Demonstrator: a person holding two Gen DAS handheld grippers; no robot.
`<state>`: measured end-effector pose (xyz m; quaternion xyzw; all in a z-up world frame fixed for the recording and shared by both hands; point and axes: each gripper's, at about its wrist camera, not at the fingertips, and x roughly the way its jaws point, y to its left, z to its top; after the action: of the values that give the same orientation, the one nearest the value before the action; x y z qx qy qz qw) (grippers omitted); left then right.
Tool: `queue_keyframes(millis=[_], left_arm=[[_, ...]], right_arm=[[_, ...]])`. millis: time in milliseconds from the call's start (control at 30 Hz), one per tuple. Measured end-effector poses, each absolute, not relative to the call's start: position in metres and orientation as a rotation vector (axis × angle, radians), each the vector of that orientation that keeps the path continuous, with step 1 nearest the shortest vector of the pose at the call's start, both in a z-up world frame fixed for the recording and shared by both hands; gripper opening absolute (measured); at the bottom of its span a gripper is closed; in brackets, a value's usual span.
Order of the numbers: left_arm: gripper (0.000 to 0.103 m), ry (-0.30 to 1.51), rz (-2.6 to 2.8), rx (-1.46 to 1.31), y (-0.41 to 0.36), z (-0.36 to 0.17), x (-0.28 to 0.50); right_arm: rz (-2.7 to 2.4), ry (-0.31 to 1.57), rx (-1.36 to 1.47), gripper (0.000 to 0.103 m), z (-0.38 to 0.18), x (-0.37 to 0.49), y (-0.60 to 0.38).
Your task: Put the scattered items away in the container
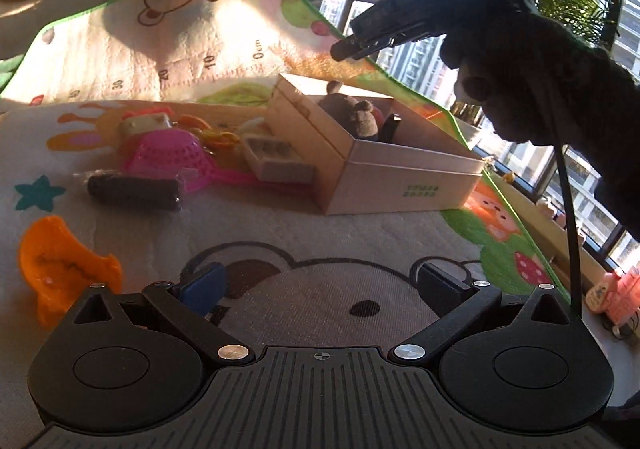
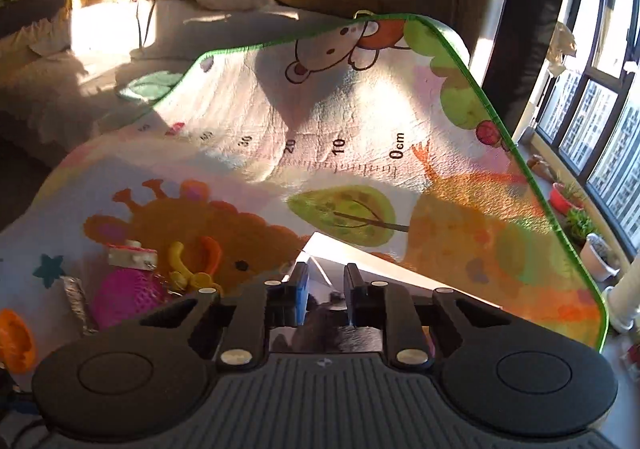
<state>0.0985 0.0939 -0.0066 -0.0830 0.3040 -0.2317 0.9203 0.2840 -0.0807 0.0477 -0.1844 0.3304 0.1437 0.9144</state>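
Sunlit play mat (image 1: 280, 233). Left gripper (image 1: 320, 281) gapes, empty; right gripper (image 2: 326, 285) narrow over box (image 1: 400, 177). Pink strainer (image 1: 168, 157), ten o'clock: light, rigid; pinch rim.

The left hand-held gripper (image 1: 320, 281) hovers low with its two fingers spread wide apart and nothing between them. The right hand-held gripper (image 2: 327, 289) has its fingers drawn near together (a narrow gap shows), raised and pointing downward.

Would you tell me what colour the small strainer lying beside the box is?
The strainer is bright pink, clearest in the left wrist view, lying left of the box.
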Motion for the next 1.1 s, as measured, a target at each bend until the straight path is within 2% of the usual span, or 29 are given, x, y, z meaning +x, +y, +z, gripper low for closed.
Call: queue_keyframes(millis=[167,367,400,500,733,900,1100], left_arm=[[0.103,0.653,-0.485,-0.224,0.098,-0.01,0.104],[0.103,0.653,-0.482,-0.222,0.097,-0.01,0.103],[0.103,0.653,-0.482,-0.223,0.097,-0.01,0.103],[0.103,0.653,-0.484,-0.226,0.097,-0.01,0.103],[0.103,0.653,-0.483,-0.226,0.097,-0.011,0.103],[0.103,0.654,-0.482,-0.223,0.097,-0.011,0.104],[0.103,0.657,-0.49,-0.233,0.099,-0.012,0.105]], right_arm=[[0.353,0.779,-0.442,0.018,0.027,0.313,-0.074],[0.381,0.811,-0.524,0.018,0.004,0.335,-0.051],[0.385,0.817,-0.512,0.012,0.002,0.339,-0.05],[0.368,0.798,-0.448,0.002,0.005,0.346,-0.056],[0.264,0.757,-0.282,0.001,0.045,0.329,-0.111],[0.167,0.806,-0.264,0.002,0.049,0.321,-0.139],[0.253,0.743,-0.244,0.005,0.062,0.292,-0.116]])
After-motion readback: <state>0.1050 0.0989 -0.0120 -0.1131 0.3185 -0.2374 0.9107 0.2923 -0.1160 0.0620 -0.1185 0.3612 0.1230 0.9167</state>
